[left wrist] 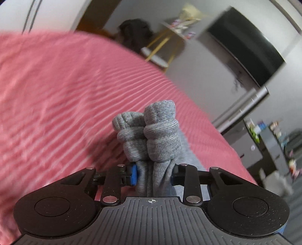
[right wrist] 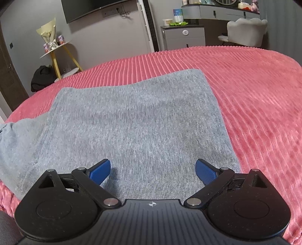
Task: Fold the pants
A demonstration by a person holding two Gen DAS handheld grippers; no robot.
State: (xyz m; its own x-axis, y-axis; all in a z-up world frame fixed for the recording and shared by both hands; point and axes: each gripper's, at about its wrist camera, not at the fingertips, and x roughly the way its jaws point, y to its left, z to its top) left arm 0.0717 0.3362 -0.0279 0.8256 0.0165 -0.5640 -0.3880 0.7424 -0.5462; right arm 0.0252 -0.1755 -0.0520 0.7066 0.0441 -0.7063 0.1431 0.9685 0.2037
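The grey knit pants (right wrist: pixel 135 120) lie folded flat on a pink ribbed bedspread (right wrist: pixel 254 98); a looser part hangs off at the left (right wrist: pixel 18 143). My right gripper (right wrist: pixel 152 170) is open, its blue fingertips (right wrist: pixel 100 171) low over the near edge of the flat pants. My left gripper (left wrist: pixel 153 174) is shut on a bunched part of the pants (left wrist: pixel 151 132). The bunch stands up between the jaws, above the bedspread (left wrist: pixel 56 98). The left view is motion-blurred.
Past the bed's far edge stand a small yellow-legged side table (right wrist: pixel 56 54) with a bouquet, a dark bag (right wrist: pixel 42 77) on the floor, a wall TV (right wrist: pixel 94 7), a grey cabinet (right wrist: pixel 184 35) and a white chair (right wrist: pixel 245 32).
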